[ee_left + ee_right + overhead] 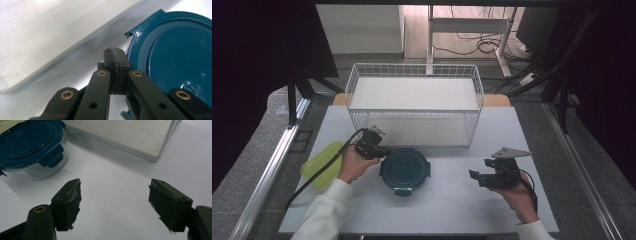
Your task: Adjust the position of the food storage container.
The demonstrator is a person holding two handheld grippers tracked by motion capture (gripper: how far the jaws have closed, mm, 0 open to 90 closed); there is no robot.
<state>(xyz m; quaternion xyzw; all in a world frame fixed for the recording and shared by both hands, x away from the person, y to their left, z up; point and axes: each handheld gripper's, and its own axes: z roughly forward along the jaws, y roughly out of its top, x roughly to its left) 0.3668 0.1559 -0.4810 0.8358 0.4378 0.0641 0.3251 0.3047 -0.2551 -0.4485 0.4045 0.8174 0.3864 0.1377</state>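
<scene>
A round clear container with a blue latched lid (pixel 404 170) sits in the middle of the white table (pixel 452 200). My left gripper (pixel 382 151) is at its upper left rim, held in a hand with a white sleeve. In the left gripper view the jaws (pixel 115 53) are pressed together with nothing between them, just beside the lid (pixel 175 55) and near a side latch (pixel 132 32). My right gripper (pixel 479 169) rests to the right of the container, apart from it. Its jaws (pixel 115 187) stand wide open over bare table, with the container (pixel 30 147) farther off.
A white wire rack (pixel 414 102) with two shelves stands behind the container. Its lower shelf board (pixel 125 135) lies close to both grippers. A flat yellow-green lid or box (pixel 322 165) lies at the left, beneath the left gripper's cable.
</scene>
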